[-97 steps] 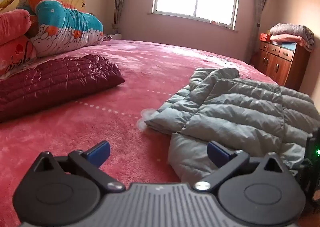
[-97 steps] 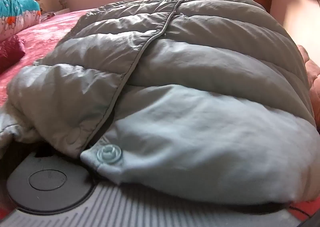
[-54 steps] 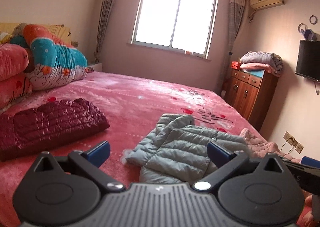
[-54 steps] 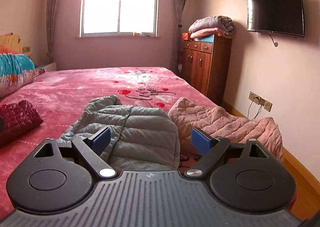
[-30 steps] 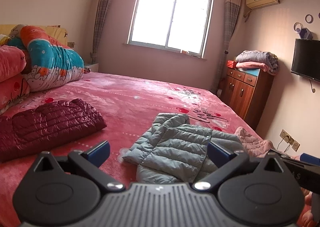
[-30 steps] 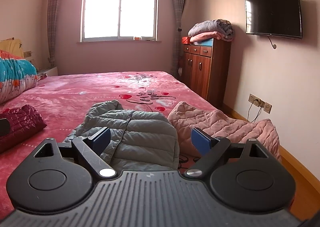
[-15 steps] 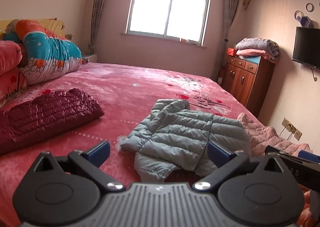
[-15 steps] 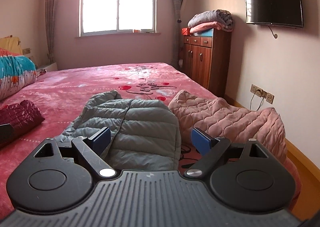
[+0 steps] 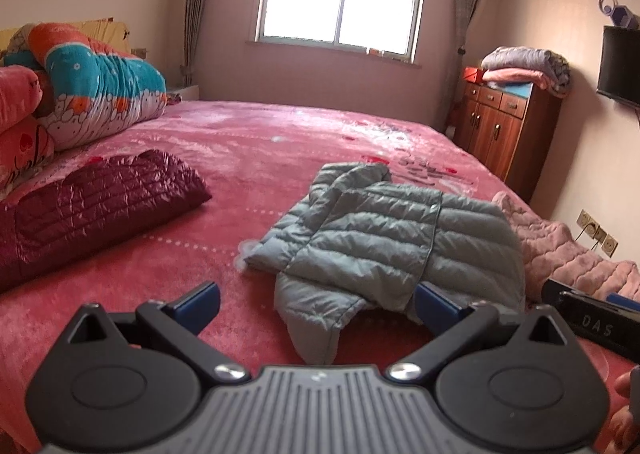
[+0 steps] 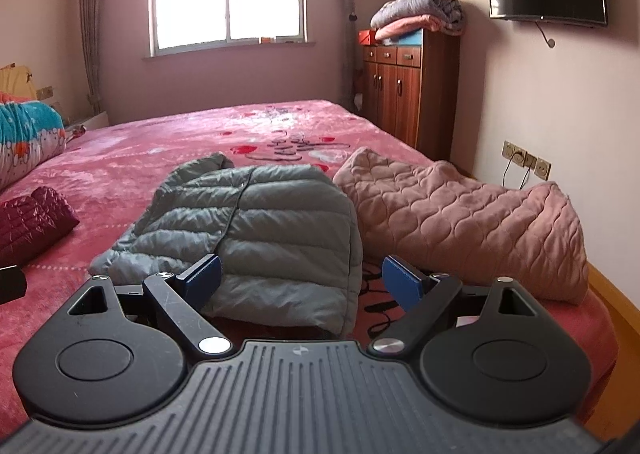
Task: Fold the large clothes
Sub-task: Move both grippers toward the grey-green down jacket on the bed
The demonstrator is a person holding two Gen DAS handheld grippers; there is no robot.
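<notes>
A grey puffer jacket lies loosely folded on the pink bed; it also shows in the right wrist view. My left gripper is open and empty, held above the bed just short of the jacket's near hem. My right gripper is open and empty, just in front of the jacket's near right edge. The right gripper's body shows at the right edge of the left wrist view.
A folded maroon quilted jacket lies at the left. A pink quilted garment lies right of the grey jacket by the bed's edge. Rolled bedding is at the headboard. A wooden cabinet stands by the right wall.
Both grippers have moved down and closer to the grey jacket over the last second. Both stayed open and empty. Earlier the right gripper was pressed up against the jacket and then pulled back.
</notes>
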